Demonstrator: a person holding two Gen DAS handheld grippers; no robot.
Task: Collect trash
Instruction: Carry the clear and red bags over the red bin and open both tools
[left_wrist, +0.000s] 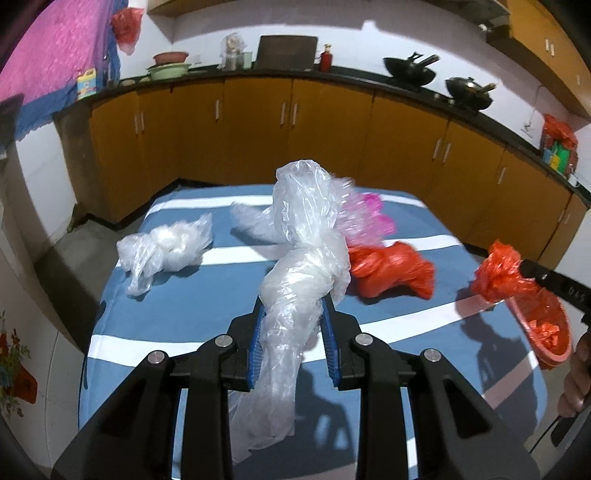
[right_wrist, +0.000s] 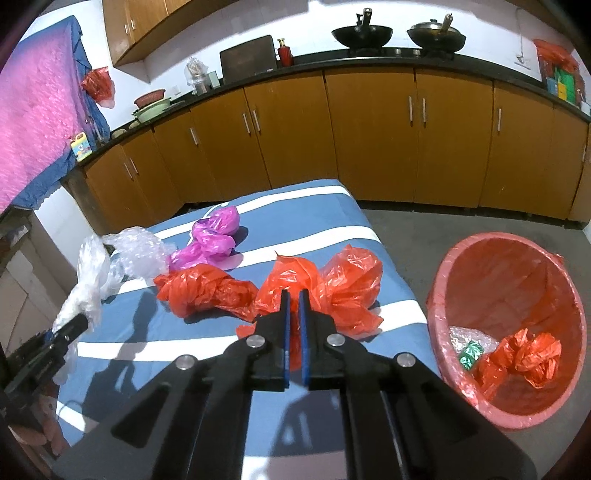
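**Left wrist view: crumpled plastic in both grippers above the striped table**

Largest is the table (right_wrist: 325, 206), draped in smooth blue cloth with white stripes, set before a run of glossy orange-brown cabinets (right_wrist: 369, 136). Beside the table on the grey floor stands a round pink bin (right_wrist: 443, 266) lined with thin red film; a wrinkled red scrap, bubble wrap and something small and green lie at its bottom.

On the cloth lie a loose red bag (right_wrist: 203, 290), a shiny magenta bag (right_wrist: 216, 232) behind it, and a cloudy clear bag (left_wrist: 166, 247) off to the left, all crushed into soft lumps.

The left gripper (left_wrist: 293, 317) has its blue-padded jaws closed on a long, twisted clear plastic bag (left_wrist: 303, 236), which rises above the jaws and hangs down below them. The right gripper (right_wrist: 293, 306) has its jaws pinched nearly together on a crinkled red plastic bag (right_wrist: 343, 284), bunched ahead of the tips near the table's right side, close to the bin.
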